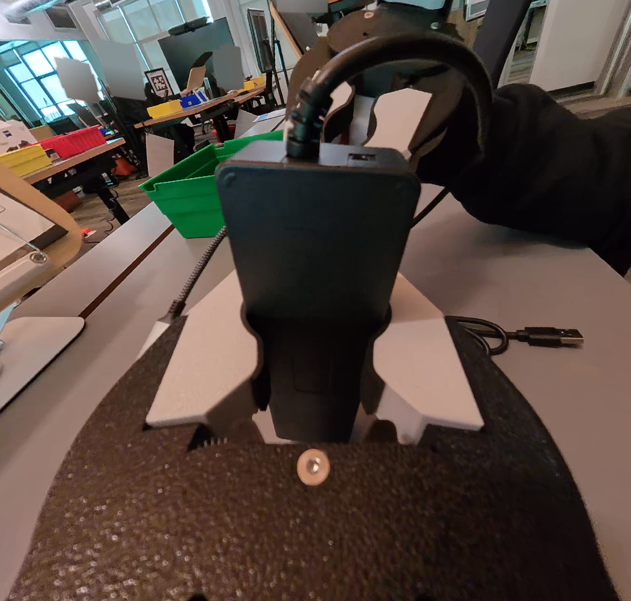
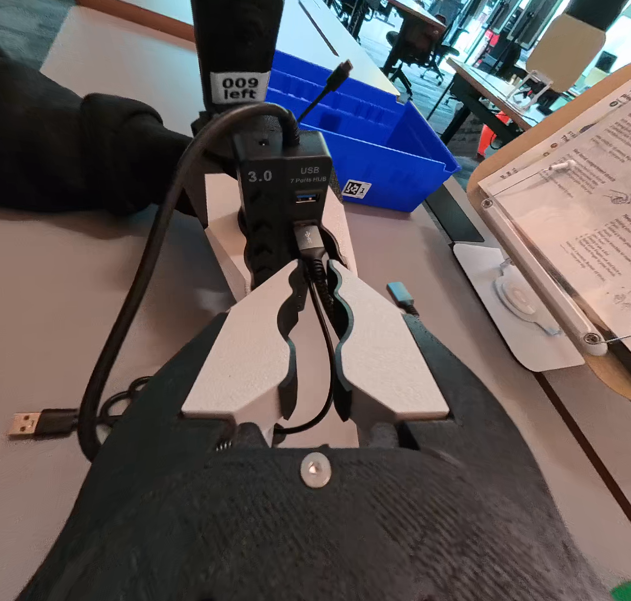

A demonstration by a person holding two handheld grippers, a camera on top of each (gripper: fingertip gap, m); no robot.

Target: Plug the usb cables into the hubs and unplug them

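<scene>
My left gripper (image 1: 317, 297) is shut on a black USB hub (image 1: 317, 236) and holds it upright over the grey table; I see the hub's back. In the right wrist view the hub (image 2: 273, 188) shows its port side, with a grey USB plug (image 2: 306, 239) seated in the second port down. The plug's braided cable (image 2: 319, 277) runs back between the fingertips of my right gripper (image 2: 313, 266). The jaws stand narrowly apart around the cable, just behind the plug. The hub's own thick black cable (image 2: 143, 260) loops down to the table.
A loose black USB-A plug (image 1: 553, 337) lies on the table, also in the right wrist view (image 2: 27, 424). A blue-grey plug (image 2: 399, 292) lies right of my right gripper. A blue bin (image 2: 375, 147), a green bin (image 1: 191, 195) and a paper stand (image 2: 563, 226) stand nearby.
</scene>
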